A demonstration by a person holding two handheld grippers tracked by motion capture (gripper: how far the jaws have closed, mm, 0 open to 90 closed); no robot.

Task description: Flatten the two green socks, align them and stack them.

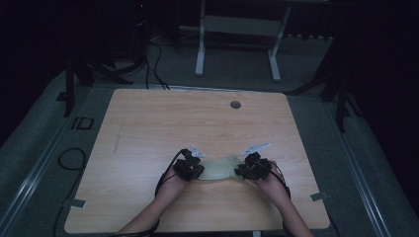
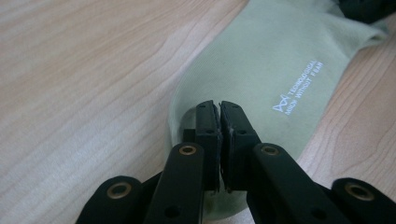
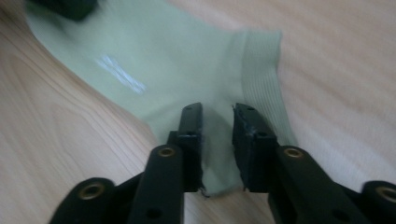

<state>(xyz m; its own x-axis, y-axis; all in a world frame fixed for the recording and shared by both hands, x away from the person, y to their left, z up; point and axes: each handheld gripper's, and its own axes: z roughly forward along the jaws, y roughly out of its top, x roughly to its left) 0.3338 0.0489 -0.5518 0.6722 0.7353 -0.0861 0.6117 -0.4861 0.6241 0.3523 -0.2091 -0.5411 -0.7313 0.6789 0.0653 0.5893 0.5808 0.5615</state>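
Note:
A pale green sock [image 1: 220, 169] lies flat on the wooden table [image 1: 197, 118] near its front edge, between my two grippers. White lettering marks the sock [image 2: 261, 70] in the left gripper view. My left gripper [image 1: 195, 170] [image 2: 219, 105] is at the rounded toe end, its jaws pressed together on the fabric. My right gripper [image 1: 244, 170] [image 3: 218, 109] is at the ribbed cuff end of the sock [image 3: 177, 60], jaws apart with the fabric's edge lying between them. A hand holds each gripper from below.
A round grommet hole [image 1: 235, 104] sits near the table's far edge. A white desk frame [image 1: 237, 39] stands on the floor beyond the table. Cables [image 1: 74, 158] lie on the floor at the left. The room around is dark.

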